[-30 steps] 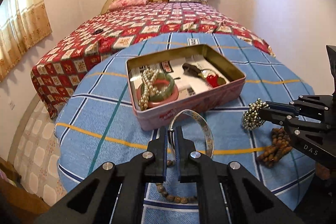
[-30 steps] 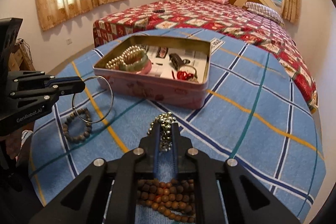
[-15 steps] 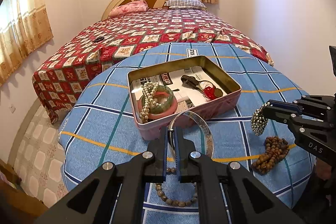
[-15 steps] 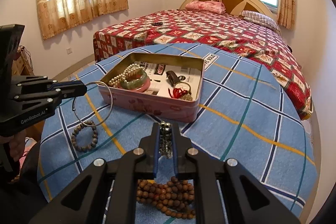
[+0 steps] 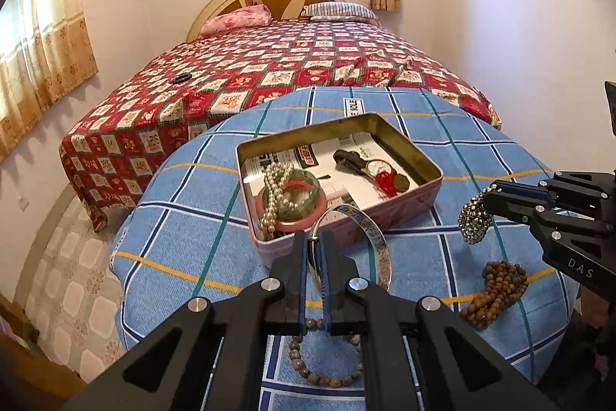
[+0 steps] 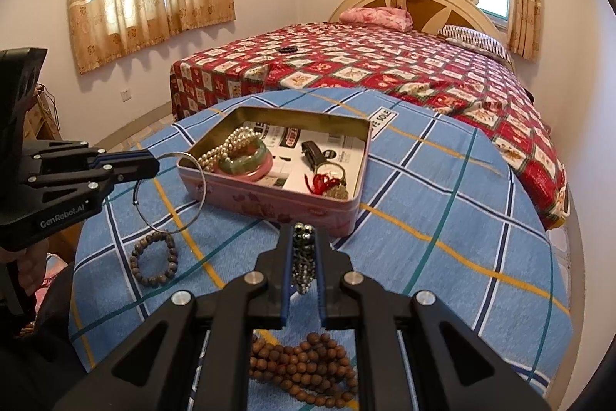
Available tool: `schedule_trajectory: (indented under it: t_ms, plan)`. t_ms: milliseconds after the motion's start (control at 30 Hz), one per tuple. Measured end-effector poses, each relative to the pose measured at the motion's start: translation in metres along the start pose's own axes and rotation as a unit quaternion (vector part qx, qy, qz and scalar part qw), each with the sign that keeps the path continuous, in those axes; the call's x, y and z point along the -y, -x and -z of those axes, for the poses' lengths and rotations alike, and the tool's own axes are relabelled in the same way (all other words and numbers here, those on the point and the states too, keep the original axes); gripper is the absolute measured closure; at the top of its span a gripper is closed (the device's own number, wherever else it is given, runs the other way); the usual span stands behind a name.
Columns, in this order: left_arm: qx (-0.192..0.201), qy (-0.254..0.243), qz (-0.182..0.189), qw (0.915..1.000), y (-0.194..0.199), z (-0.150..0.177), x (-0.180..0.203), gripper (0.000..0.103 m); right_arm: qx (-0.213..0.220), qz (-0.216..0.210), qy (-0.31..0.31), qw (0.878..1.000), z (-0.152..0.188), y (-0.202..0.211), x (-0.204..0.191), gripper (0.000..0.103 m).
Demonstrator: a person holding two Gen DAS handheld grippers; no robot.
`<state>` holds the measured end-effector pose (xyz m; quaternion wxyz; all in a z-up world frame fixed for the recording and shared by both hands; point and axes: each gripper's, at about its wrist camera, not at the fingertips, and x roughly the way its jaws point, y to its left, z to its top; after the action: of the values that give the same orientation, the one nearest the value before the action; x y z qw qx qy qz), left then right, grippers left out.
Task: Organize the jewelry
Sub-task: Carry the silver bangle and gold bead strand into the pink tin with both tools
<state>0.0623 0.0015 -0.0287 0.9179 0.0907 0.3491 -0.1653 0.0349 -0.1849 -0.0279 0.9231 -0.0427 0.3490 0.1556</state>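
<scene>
We had the left gripper [image 5: 315,251] pinching the silver bangle [image 5: 356,237] and the right gripper [image 6: 304,253] clamped on the metal bead bracelet [image 6: 303,259], both lifted just short of the tin [image 6: 269,203] ahead, probably so they'd clear its rim going in.

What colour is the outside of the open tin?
Pink, with a faint floral print, on the tin; its inside walls look brassy gold. The right wrist view shows it best.
</scene>
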Motion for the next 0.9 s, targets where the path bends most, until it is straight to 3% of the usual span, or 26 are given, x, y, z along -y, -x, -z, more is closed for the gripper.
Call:
schedule_trajectory:
  t_ms: [900]
  plan:
    - [0.034,-0.023,-0.025,0.9988,-0.008,-0.056,-0.011,0.098,0.026,0.011,0.043,0.999,-0.053,-0.004,0.002,0.091]
